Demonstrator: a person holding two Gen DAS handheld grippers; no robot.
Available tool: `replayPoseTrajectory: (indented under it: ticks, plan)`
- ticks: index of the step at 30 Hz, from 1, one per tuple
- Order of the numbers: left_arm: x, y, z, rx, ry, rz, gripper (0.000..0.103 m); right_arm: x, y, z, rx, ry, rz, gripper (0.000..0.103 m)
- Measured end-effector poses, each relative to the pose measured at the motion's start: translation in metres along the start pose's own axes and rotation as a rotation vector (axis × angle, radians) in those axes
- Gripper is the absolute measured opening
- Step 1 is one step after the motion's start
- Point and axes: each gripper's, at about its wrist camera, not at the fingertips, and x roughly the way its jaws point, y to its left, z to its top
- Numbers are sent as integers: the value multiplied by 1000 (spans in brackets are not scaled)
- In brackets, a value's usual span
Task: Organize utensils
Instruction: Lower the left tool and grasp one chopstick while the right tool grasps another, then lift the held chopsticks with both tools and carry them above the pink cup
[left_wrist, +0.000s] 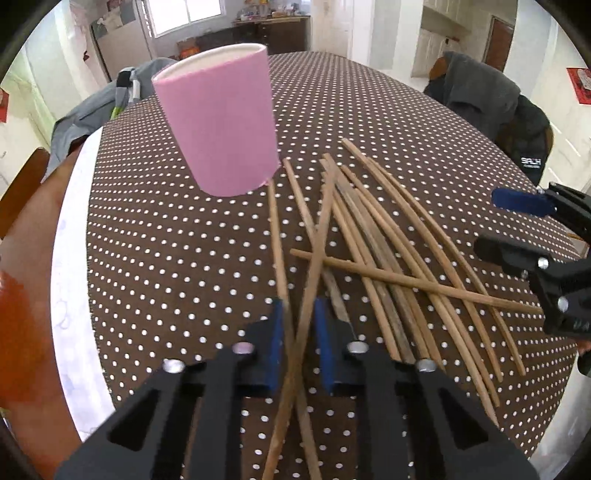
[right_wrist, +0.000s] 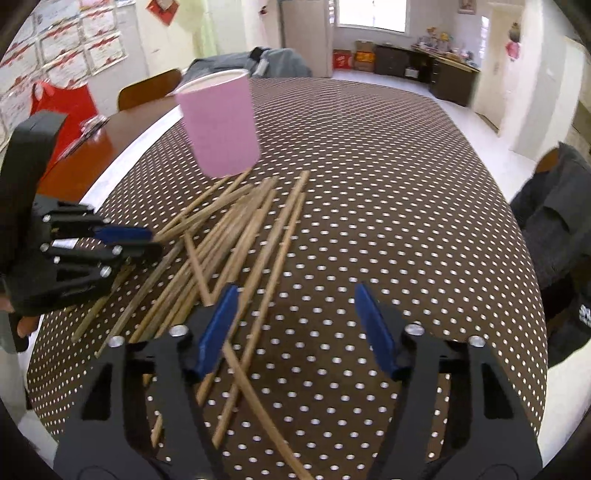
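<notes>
- Chopsticks (left_wrist: 388, 258) are lying in a loose heap on the tabletop (left_wrist: 184, 258), which is wearing a brown cloth with white dots.
- Most sticks are running roughly parallel, their long axes pointing from the near edge away toward the pink cup (left_wrist: 221, 125); in the left wrist view they are slanting up and to the left.
- One chopstick (left_wrist: 413, 282) is lying crosswise over the others, its long axis running nearly side to side in the left wrist view.
- The pink cup is standing upright on the tabletop just beyond the far tips of the sticks, its mouth facing up.
- The left gripper (left_wrist: 298, 314) is pointing steeply down over the left edge of the heap; its blue-padded fingers (left_wrist: 276, 343) are standing almost together, with two crossing chopsticks (left_wrist: 299, 332) passing through the narrow gap between them. Whether the pads are pressing on the sticks cannot be told for certain.
- The right gripper (right_wrist: 295, 299) is hanging over the near right side of the heap with its fingers (right_wrist: 218, 325) spread apart and gripping nothing; several stick ends are lying under the left finger, and bare cloth is showing between the two.
- Each gripper is showing at the edge of the other's view, on opposite sides of the heap.
</notes>
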Motion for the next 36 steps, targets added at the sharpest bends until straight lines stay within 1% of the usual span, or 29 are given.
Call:
replayPoseTrajectory:
  ticks: [2, 3, 5, 7, 10, 14, 16, 19, 22, 26, 28, 30, 32, 36]
  plan:
    - [0, 2, 2, -20, 3, -12, 6, 3, 10, 2, -38, 18, 21, 51]
    - [-2, 4, 2, -26, 1, -18, 6, 7, 15, 3, -62, 33, 33, 46]
    - [-5, 5, 2, -32, -5, -4, 6, 13, 27, 5, -105, 65, 57, 43]
    - [-10, 7, 1, -49, -19, -12, 6, 17, 34, 5, -141, 88, 68, 35]
    - [-20, 8, -1, -72, -44, -17, 6, 24, 48, 9, -210, 134, 83, 34]
    - [-35, 11, -5, -114, -83, -43, 6, 35, 55, 14, -249, 195, 110, 28]
    - [-41, 10, -5, -119, -106, -45, 6, 42, 56, 17, -249, 205, 109, 19]
    - [-53, 7, -6, -125, -156, -74, 6, 48, 52, 23, -225, 227, 130, 10]
    - [-64, 4, -6, -136, -211, -107, 6, 57, 49, 28, -211, 249, 153, 8]
    - [-75, 3, -4, -160, -285, -134, 6, 64, 46, 32, -210, 267, 151, 6]
    - [-81, 3, -3, -174, -324, -161, 6, 63, 45, 29, -200, 269, 158, 6]
    - [-86, 3, -4, -180, -353, -181, 6, 58, 41, 31, -184, 259, 166, 6]
    - [-90, 0, -3, -173, -381, -184, 6, 50, 35, 30, -158, 243, 178, 6]
    - [-98, 2, -5, -197, -433, -240, 6, 36, 15, 33, -96, 188, 225, 6]
